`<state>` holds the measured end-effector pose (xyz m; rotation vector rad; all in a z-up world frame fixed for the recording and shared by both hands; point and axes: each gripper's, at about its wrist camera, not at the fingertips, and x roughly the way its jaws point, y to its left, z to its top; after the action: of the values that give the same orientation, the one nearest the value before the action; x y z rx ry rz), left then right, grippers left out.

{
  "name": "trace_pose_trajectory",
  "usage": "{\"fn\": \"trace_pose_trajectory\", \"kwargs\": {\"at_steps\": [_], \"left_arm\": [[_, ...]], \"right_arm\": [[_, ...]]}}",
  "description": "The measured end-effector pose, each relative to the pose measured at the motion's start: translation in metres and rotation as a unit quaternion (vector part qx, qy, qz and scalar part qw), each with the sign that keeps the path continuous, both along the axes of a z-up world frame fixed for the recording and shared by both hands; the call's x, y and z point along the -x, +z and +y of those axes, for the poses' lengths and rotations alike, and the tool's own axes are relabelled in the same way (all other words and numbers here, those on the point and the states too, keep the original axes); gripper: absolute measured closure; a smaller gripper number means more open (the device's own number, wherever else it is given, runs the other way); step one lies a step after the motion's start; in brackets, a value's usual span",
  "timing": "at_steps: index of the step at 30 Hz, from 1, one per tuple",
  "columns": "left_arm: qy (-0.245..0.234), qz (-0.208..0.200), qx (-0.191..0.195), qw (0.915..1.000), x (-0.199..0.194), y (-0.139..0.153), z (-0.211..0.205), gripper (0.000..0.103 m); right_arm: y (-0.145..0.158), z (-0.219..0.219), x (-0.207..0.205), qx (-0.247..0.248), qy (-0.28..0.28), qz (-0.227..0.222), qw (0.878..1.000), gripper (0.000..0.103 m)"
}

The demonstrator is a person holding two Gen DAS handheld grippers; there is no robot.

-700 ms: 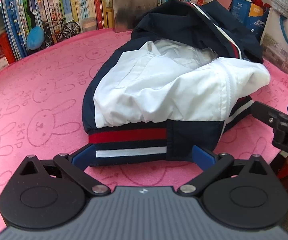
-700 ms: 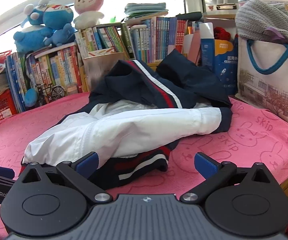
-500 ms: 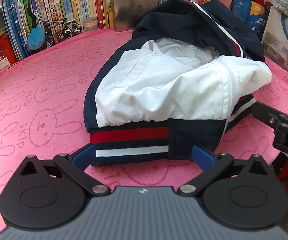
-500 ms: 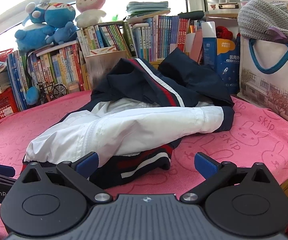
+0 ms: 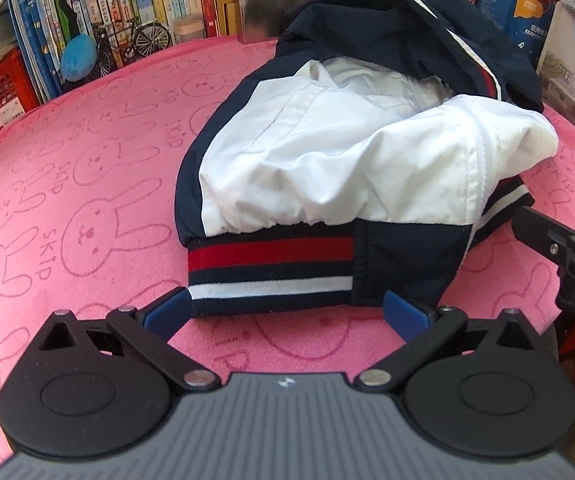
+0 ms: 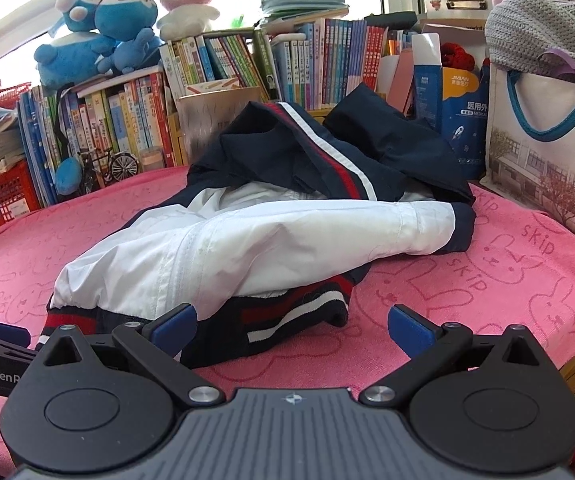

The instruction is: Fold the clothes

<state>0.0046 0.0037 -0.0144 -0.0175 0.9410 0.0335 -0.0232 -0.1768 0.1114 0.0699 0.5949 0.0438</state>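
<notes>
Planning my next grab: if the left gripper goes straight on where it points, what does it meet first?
Most likely the jacket's striped hem band, lying just ahead of the open left gripper; depth is hard to judge.

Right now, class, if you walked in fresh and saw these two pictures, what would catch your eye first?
First, the navy, white and red striped jacket, heaped in a rumpled mound in the middle of the pink bunny-print towel. Next, the open left tongs and open right tongs, both at its striped hem. Behind stand rows of books topped by plush toys.
</notes>
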Motion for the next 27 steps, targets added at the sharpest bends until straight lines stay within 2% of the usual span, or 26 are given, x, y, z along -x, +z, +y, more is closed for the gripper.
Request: {"fn": "trace_pose_trajectory", "kwargs": {"at_steps": [11,27], "left_arm": [[-0.003,0.000,0.001,1.0000,0.0006,-0.0003,-0.0006,0.000],[-0.002,0.001,0.002,1.0000,-0.0007,-0.0023,-0.0029,0.000]], "right_arm": [[-0.0018,0.0029,-0.0021,-0.003,0.011,0.021,1.000,0.000],[-0.0027,0.0067,-0.0012,0.002,0.015,0.025,1.000,0.000]]}}
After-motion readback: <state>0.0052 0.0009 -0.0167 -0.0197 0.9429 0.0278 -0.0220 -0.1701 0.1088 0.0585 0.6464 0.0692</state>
